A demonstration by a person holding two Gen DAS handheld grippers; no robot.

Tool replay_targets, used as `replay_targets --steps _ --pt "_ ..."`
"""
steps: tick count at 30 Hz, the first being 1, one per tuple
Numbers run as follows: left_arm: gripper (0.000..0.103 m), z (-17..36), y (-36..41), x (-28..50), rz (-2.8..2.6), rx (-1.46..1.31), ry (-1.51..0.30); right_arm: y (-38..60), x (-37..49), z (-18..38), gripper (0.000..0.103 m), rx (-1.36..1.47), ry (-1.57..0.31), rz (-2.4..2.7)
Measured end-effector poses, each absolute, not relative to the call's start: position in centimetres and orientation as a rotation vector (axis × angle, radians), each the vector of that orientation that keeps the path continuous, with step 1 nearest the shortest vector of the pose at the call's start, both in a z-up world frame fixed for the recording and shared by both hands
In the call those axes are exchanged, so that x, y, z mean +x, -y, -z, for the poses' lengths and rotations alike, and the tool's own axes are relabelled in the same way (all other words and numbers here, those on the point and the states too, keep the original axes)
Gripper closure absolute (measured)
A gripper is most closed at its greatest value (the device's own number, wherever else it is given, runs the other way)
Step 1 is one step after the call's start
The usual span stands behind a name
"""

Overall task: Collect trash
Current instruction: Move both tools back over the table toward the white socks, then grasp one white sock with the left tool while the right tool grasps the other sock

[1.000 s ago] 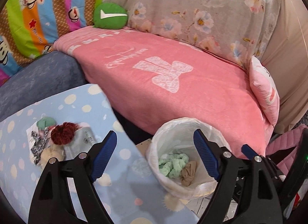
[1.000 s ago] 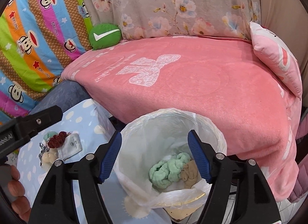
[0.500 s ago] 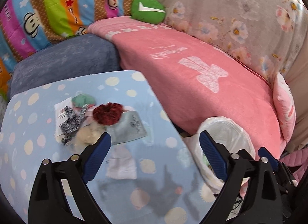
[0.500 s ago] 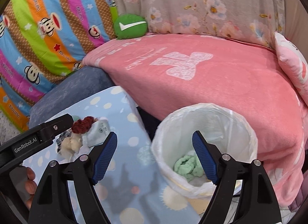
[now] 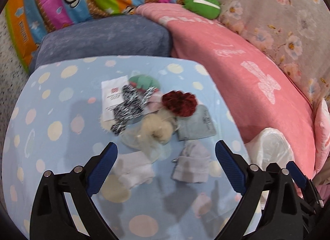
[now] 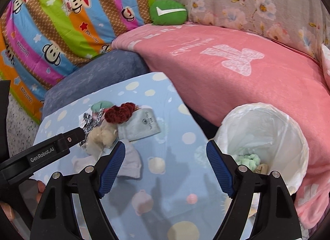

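Both views are now swung off the lined bin [image 6: 266,136] onto the trash pile [image 5: 152,112] on the dotted cloth. Left gripper [image 5: 166,164] and right gripper [image 6: 166,166] are spread wide, empty, so another pickup looks next.

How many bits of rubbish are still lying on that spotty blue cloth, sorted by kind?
Fluffy scrunchies: 4 (green, zebra, dark red, cream)
Paper cards or packets: 2 (white, grey)
Pale cloth pieces: 2 ()
Total: 8
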State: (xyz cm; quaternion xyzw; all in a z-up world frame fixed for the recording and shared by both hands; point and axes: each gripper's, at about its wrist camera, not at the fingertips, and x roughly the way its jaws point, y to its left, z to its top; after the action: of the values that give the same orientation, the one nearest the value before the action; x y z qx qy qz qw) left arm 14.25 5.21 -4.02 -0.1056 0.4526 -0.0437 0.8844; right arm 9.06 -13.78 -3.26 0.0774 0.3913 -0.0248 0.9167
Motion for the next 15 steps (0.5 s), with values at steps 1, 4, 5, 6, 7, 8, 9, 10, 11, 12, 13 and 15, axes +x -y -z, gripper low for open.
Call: replay_targets --steps 1,4,5,6,7,8,9,10,11,12,13,15 --pt "0.012 4.6 -5.8 14.4 0.079 -0.23 -0.958 13.3 9.2 3.6 0.025 0.156 -0.814 0.042" --pt "0.012 6.3 -7.4 14.6 0.048 -0.264 -1.005 11.9 9.9 4.5 0.025 0.149 -0.835 0.016" --pt "0.012 6.9 -8.0 14.7 0.038 -0.278 -1.023 11.5 10.2 4.8 0.025 0.146 -0.842 0.01" --pt "0.012 7.6 -8.5 14.7 0.026 -0.292 -1.041 11.1 10.4 5.2 0.025 0.143 -0.849 0.003" --pt "0.012 8.2 -8.9 14.8 0.02 -0.305 -1.056 10.6 10.7 5.6 0.025 0.142 -0.859 -0.006" --pt "0.012 8.8 -9.4 14.8 0.015 -0.321 -1.074 10.3 10.9 6.0 0.025 0.145 -0.867 -0.013" --pt "0.012 9.5 -9.9 14.9 0.011 -0.338 -1.092 10.0 11.2 6.5 0.025 0.149 -0.878 -0.023" --pt "0.012 10.1 -10.2 15.0 0.011 -0.354 -1.109 9.7 11.5 6.9 0.025 0.152 -0.888 -0.032" --pt "0.012 10.7 -10.5 15.1 0.013 -0.372 -1.125 9.2 11.8 7.4 0.025 0.154 -0.898 -0.04" --pt "0.012 11.2 -10.7 15.2 0.015 -0.389 -1.144 8.9 12.0 7.8 0.025 0.152 -0.906 -0.042" --pt "0.012 11.8 -10.9 15.3 0.016 -0.402 -1.163 8.6 12.3 8.1 0.025 0.147 -0.915 -0.044" --pt "0.012 12.7 -11.1 15.5 0.028 -0.43 -1.191 8.0 12.9 8.9 0.025 0.139 -0.93 -0.053"
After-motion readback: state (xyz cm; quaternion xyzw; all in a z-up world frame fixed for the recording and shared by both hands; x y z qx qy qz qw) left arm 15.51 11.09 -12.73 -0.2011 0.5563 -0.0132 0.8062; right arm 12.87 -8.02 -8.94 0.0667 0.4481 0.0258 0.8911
